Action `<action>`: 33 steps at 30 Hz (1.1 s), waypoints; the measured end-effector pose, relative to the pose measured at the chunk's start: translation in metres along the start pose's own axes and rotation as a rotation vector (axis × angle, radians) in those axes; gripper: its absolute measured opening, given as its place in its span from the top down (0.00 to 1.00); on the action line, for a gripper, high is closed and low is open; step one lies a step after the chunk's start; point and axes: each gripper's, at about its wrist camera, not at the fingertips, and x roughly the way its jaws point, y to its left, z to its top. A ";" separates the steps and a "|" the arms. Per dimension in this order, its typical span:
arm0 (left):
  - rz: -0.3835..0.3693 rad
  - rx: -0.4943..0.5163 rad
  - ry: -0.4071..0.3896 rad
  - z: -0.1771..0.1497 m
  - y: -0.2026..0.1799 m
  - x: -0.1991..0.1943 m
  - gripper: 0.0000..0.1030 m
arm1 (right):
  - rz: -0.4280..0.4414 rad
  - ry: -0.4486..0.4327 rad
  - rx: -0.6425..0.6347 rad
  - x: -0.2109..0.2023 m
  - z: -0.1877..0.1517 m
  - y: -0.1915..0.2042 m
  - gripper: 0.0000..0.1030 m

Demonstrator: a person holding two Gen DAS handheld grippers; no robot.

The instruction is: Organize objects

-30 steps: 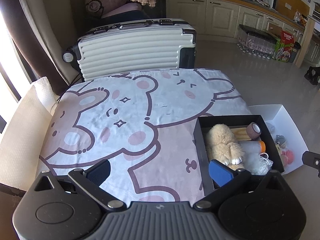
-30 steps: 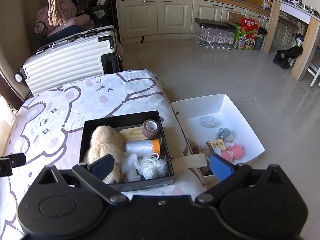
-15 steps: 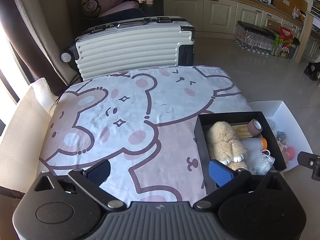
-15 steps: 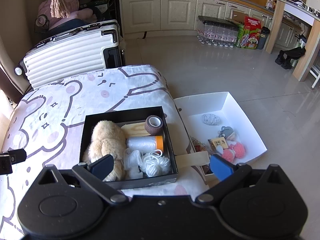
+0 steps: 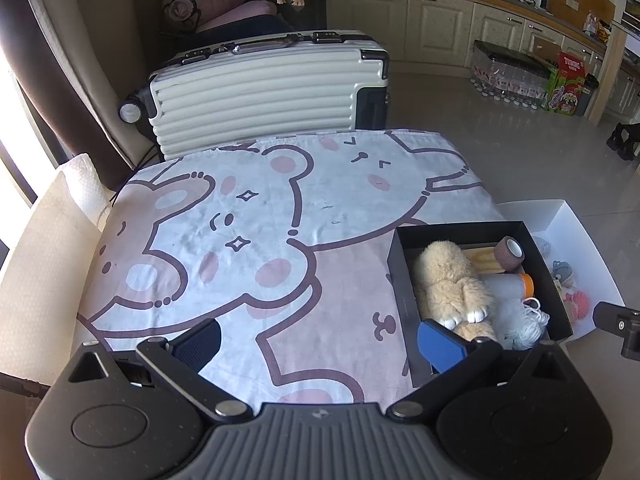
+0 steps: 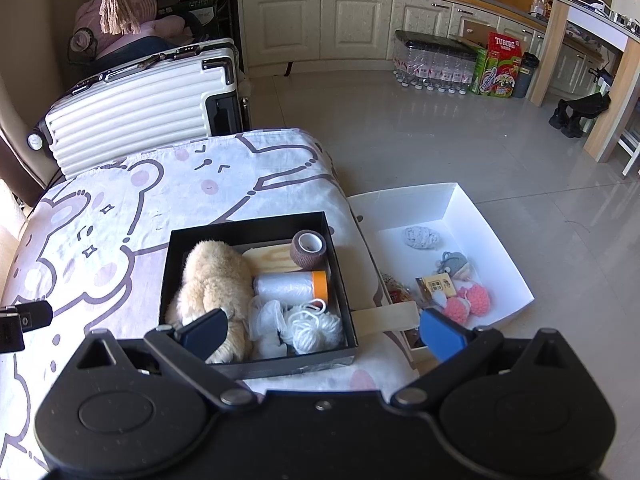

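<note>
Left wrist view: the left tongs [image 5: 318, 338] are wide open and hold nothing. They hang over a desk covered by a sheet with cartoon bears [image 5: 248, 232]. At the right edge of the desk sits a black box [image 5: 404, 276]. Inside it are a fluffy tan plush toy [image 5: 450, 280], a brown tape roll [image 5: 509, 249], a clear roll with an orange end [image 5: 506, 285] and a ball of white string [image 5: 522, 320]. Just beside the black box, lower down, is a white tray [image 5: 568, 224]. A white ribbed suitcase [image 5: 260, 88] stands behind the desk. Far back is a green and red carton [image 5: 567, 82]; its writing is too small to read here.

Right wrist view: the right tongs [image 6: 322, 330] are wide open too, with nothing in them. One finger is over the plush toy [image 6: 212, 276] in the black box [image 6: 248, 226], the other over the near edge of the white tray [image 6: 488, 224]. On the tray lie a grey knitted piece [image 6: 420, 237], a small grey knitted toy [image 6: 454, 264], a little yellow card [image 6: 438, 285] and two pink knitted balls [image 6: 468, 302]. The carton [image 6: 498, 66] by the cupboards says "TUBORG". Packs of water bottles [image 6: 432, 62] stand next to it.
</note>
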 end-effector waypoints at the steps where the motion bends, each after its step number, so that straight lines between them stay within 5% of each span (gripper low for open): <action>1: 0.000 0.000 0.000 0.000 0.000 0.000 0.00 | 0.000 0.000 0.000 0.000 0.000 0.000 0.00; 33: -0.010 0.003 0.005 -0.001 -0.003 0.001 0.00 | -0.002 0.004 -0.005 0.001 -0.002 0.001 0.00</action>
